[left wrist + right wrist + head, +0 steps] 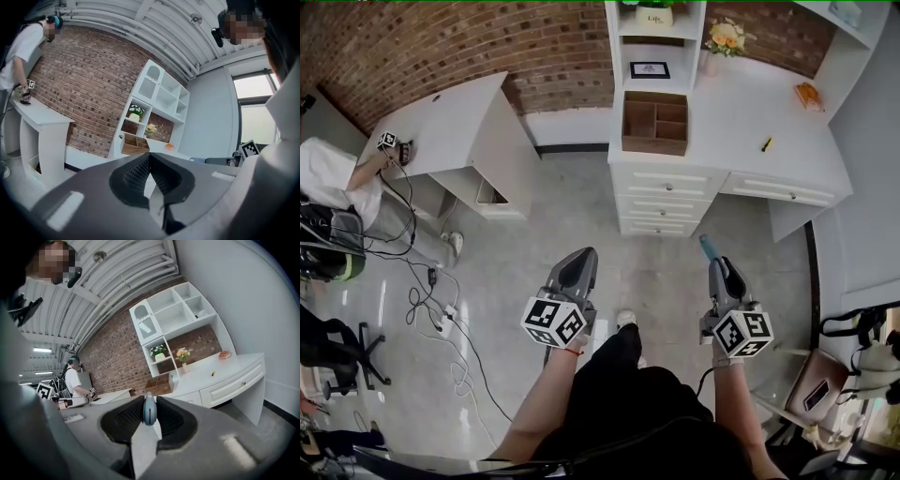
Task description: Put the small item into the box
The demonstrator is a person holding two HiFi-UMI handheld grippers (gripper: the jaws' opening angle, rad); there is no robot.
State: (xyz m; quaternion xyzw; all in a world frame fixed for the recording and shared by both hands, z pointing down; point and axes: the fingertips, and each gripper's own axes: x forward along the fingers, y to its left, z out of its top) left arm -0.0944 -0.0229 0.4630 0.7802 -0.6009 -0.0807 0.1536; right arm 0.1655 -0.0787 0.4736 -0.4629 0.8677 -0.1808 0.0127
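The open wooden box point(654, 123) with compartments stands on the white desk point(741, 122) ahead of me, against the shelf unit; it also shows as the box point(133, 146) and the box point(159, 384) in the gripper views. My right gripper point(712, 255) is held over the floor, well short of the desk, shut on a small blue item point(706, 246). That blue item point(148, 409) stands upright between the right gripper point(149, 416) jaws. My left gripper point(583, 255) hangs beside it, shut with nothing in it; the left gripper point(149, 159) jaws meet at the tip.
A small yellow item point(766, 143) and an orange object point(807, 94) lie on the desk. Drawers point(664, 202) face me. Another person point(347, 183) works at a white table point(450, 112) on the left. Cables point(441, 319) trail over the floor. A chair point(816, 389) stands at lower right.
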